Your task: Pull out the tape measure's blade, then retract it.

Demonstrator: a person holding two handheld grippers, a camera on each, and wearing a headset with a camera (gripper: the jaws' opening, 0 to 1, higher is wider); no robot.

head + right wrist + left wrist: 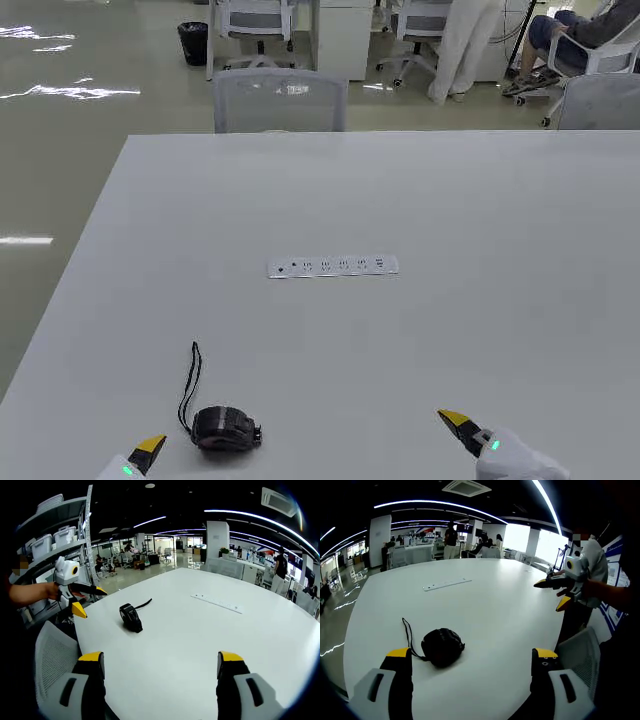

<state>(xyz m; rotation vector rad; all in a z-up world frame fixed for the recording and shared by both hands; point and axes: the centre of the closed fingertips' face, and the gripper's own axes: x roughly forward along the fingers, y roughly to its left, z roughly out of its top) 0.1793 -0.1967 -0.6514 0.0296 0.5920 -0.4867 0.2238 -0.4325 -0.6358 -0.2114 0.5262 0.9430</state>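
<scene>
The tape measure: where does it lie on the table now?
In the head view the tape measure lies at the lower left of the white table, just right of the left gripper, with the power strip farther back.

Tape measure (226, 428): small, rounded black case with grey banding, blade wound in. Rests on the white table (400, 200) in the lower left of the head view, close to the bottom edge. Trails a thin black wrist cord (189, 385) upward in a narrow loop. Same tape measure (442, 647) below and left of centre in the left gripper view. Tape measure (131, 616) left of centre in the right gripper view, cord pointing toward the upper right.
</scene>
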